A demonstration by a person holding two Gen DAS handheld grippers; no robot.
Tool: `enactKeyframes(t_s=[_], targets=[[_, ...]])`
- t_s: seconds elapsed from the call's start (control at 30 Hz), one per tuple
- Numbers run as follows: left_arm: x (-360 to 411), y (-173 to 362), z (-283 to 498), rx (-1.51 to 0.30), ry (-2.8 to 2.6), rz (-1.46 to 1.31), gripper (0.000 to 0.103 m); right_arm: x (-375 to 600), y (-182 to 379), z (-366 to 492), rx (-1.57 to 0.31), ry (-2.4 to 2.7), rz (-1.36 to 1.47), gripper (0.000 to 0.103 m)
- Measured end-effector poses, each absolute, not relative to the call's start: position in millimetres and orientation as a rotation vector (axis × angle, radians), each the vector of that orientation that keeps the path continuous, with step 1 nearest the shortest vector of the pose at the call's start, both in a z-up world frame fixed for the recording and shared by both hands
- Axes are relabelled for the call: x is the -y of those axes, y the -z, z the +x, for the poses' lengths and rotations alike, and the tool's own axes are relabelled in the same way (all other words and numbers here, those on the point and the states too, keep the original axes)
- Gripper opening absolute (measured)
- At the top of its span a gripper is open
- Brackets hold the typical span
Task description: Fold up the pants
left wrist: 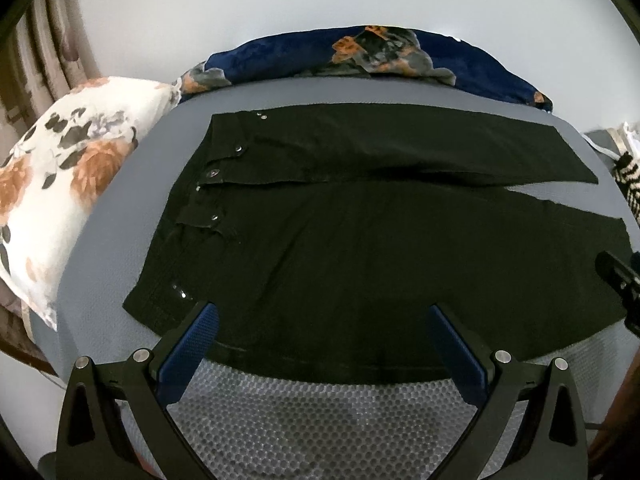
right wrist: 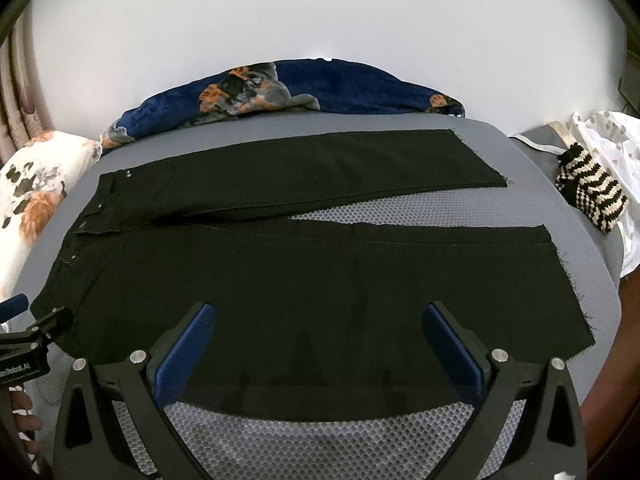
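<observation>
On the far left we see a white pillow printed with orange and grey flowers lying against the edge of the grey mesh-textured bed. Next to it, spread flat across the bed, lie the black denim pants, waistband and metal buttons toward the pillow, both legs running out to the right and parting into a narrow V near the hems. Our left gripper hangs over the near edge of the pants close to the waistband end, its blue-padded jaws spread wide and holding nothing. Behind the pants, along the back of the bed, a dark blue blanket with orange and grey flowers is bunched against the pale wall. Our right gripper hangs over the near leg further toward the hems, its jaws likewise spread wide and empty. At the far right, just past the hems, a black-and-cream striped knitted item rests beside white spotted fabric.
</observation>
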State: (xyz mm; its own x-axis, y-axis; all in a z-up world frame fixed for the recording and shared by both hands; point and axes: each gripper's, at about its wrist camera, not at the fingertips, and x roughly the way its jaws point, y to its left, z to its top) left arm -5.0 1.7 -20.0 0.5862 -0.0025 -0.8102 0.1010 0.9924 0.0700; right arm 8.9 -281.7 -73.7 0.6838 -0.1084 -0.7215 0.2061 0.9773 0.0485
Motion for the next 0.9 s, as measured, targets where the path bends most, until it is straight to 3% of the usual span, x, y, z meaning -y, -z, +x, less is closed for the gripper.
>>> enactKeyframes(t_s=[0.9], targets=[[-7.2, 16.2, -5.3, -0.923, 0.027, 0.101, 0.103, 289.3, 74.5, 8.9, -0.808, 0.21, 0.127, 0.103]])
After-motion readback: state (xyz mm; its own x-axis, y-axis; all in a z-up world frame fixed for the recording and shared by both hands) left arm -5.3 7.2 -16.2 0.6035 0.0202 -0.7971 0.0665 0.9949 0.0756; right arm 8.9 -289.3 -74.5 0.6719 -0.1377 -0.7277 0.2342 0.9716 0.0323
